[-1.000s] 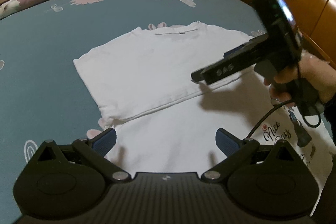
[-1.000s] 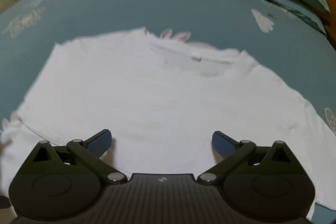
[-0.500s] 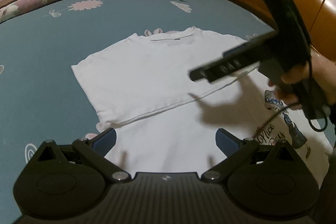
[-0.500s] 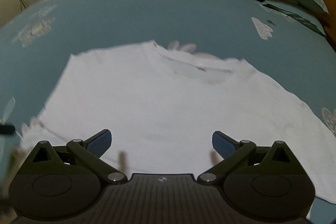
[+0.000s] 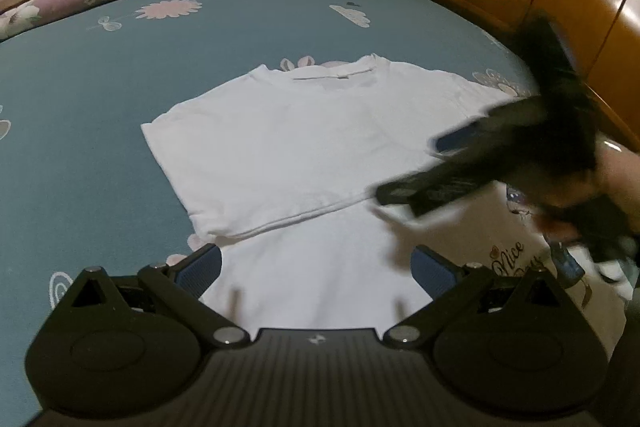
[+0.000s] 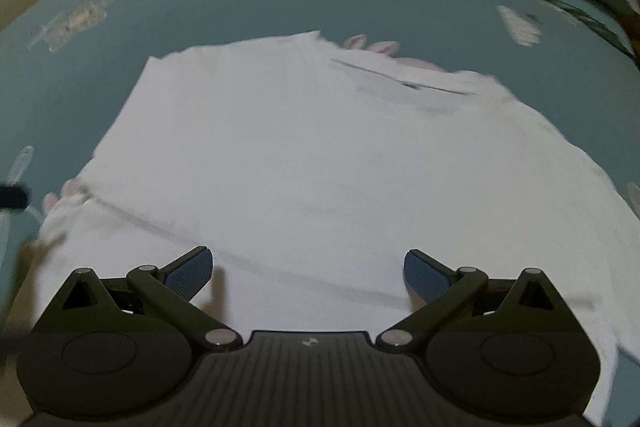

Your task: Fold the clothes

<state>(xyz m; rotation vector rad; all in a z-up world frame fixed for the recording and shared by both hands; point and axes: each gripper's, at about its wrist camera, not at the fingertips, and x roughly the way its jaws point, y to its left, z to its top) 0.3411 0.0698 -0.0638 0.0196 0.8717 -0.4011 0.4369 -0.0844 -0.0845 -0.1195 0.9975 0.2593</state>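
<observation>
Right gripper has drifted lower over the shirt, both grippers' fingers apart and empty; between folds, next move needs an edge ahead pinched.

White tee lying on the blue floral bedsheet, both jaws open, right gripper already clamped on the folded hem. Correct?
Not quite. The right gripper holds nothing: in the right wrist view its jaws stand wide apart above the white T-shirt. The rest holds: the shirt lies on the blue floral bedsheet, and the left gripper is open too.
</observation>
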